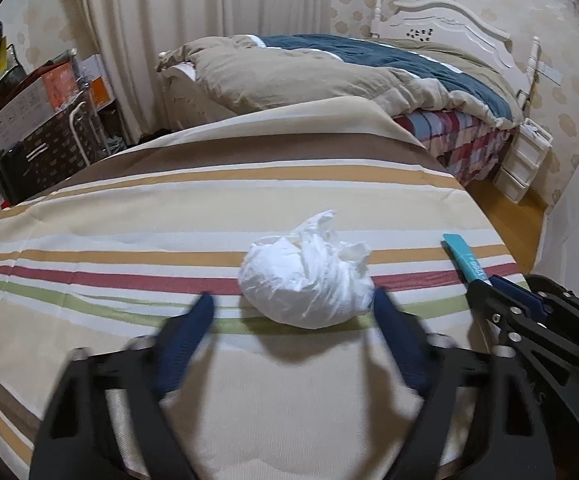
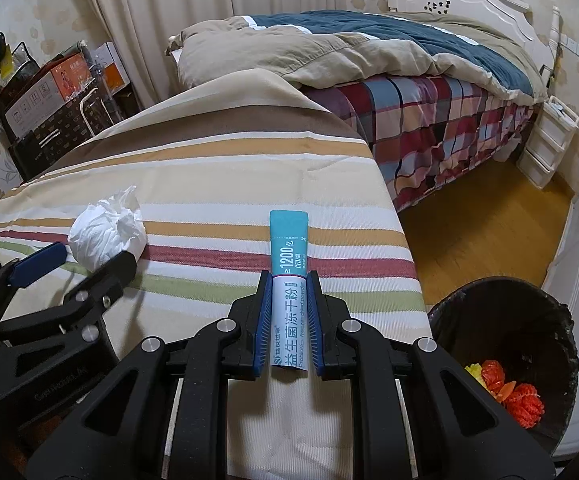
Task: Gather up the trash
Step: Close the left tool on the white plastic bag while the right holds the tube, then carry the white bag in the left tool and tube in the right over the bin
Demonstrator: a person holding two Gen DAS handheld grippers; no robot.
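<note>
A crumpled white tissue ball lies on the striped cloth surface. My left gripper straddles it with its blue fingers spread. The right-hand finger is at the ball's edge and a gap remains on the other side, so it stands open. My right gripper is shut on a teal-and-white powder sachet, which sticks out forward above the cloth's right part.
A dark trash bin stands on the wooden floor at lower right with orange and yellow scraps inside. Beyond are a bed with a plaid sheet, white drawers and a cart of boxes at left.
</note>
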